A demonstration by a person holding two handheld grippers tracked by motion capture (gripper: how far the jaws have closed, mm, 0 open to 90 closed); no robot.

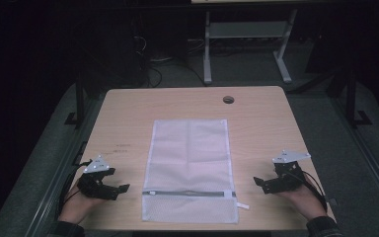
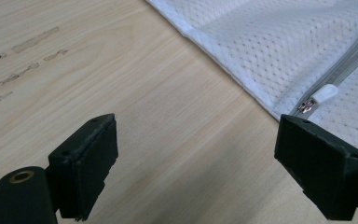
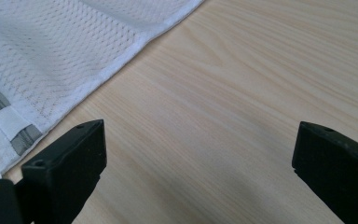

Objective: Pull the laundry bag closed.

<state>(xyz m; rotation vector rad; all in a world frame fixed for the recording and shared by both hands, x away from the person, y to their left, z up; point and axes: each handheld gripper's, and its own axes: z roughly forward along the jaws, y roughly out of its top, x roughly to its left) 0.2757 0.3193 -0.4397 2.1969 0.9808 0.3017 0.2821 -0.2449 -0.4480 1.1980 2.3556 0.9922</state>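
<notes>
flanking a flat mesh laundry bag | left gripper and right gripper are held open, empty | step: approach; zipper pull is judged next.

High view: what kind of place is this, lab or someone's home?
Most likely a lab or a workshop data-collection station, not a home. A bare light wooden table with a cable hole stands on grey carpet, dark equipment and cables sit behind it, and a white metal table frame stands beyond. One white mesh zip bag lies staged.
</notes>
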